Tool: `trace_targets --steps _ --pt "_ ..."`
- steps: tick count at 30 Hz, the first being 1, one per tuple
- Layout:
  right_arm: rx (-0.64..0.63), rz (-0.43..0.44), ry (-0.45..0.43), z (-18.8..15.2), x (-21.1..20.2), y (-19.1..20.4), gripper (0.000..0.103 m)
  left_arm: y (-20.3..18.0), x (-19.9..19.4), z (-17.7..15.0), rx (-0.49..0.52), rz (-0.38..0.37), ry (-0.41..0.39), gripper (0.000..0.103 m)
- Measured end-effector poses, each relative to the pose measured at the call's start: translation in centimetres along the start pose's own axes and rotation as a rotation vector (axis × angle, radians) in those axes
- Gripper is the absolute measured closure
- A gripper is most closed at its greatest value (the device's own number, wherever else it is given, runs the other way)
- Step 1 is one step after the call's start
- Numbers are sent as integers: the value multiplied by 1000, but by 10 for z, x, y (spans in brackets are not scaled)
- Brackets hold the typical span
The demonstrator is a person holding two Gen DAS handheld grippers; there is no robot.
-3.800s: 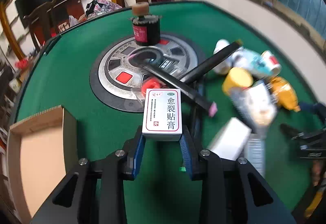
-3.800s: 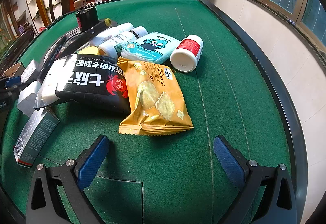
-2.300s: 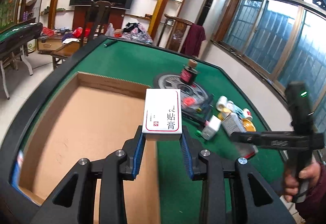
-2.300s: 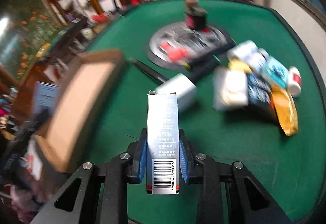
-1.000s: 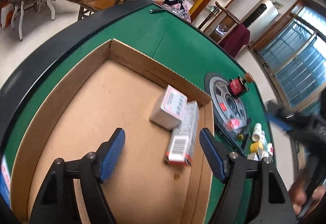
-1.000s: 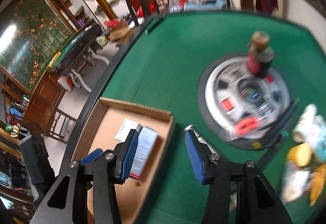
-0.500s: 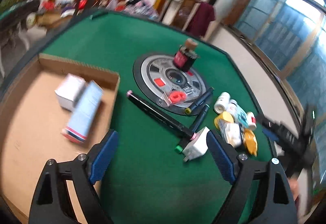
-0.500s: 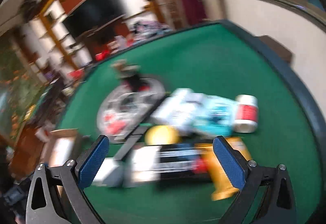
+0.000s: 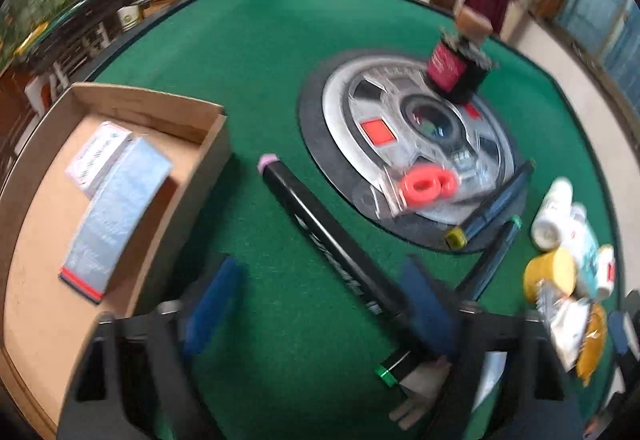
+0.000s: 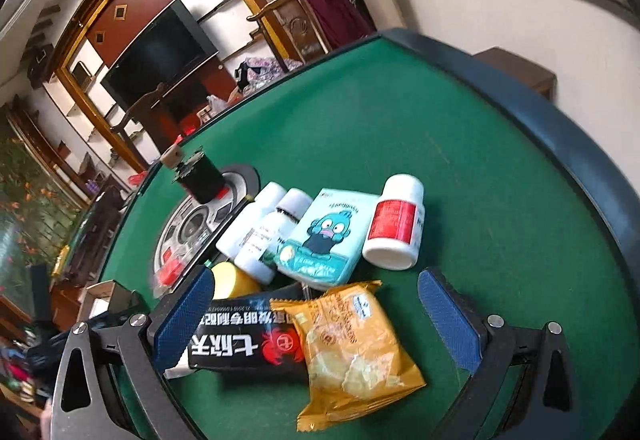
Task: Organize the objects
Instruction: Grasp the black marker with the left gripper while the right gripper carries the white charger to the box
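Note:
In the left wrist view my left gripper is open and empty, low over a long black marker on the green felt. The cardboard box at left holds a white box and a pale blue carton. In the right wrist view my right gripper is open and empty above a yellow snack bag and a black snack pack. Beyond lie a teal tissue pack, a white pill bottle with red label and two white bottles.
A round silver hub sits mid-table with a dark jar and a pink ring pack on it. Two more markers lie at its edge. A yellow lid lies by the snacks. The table's dark rim curves at right.
Both grippers let go of their boxes into the cardboard box and moved back over the table. The left has dropped toward the black marker; the right has come closer over the snack pile.

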State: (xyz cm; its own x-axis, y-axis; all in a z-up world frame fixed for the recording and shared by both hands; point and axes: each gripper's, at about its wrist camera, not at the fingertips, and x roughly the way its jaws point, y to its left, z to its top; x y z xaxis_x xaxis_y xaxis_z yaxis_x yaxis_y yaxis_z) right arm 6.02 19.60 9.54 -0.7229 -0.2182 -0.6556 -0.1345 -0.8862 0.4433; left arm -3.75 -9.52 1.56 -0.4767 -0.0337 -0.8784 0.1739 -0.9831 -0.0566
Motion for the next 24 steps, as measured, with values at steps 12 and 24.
trace_targets --steps 12,24 --pt "5 -8 29 -12 10 1 0 -1 -11 -22 163 -10 -49 88" --pt "-76 -84 -6 -22 13 11 0 15 -76 -57 147 -224 -198 89"
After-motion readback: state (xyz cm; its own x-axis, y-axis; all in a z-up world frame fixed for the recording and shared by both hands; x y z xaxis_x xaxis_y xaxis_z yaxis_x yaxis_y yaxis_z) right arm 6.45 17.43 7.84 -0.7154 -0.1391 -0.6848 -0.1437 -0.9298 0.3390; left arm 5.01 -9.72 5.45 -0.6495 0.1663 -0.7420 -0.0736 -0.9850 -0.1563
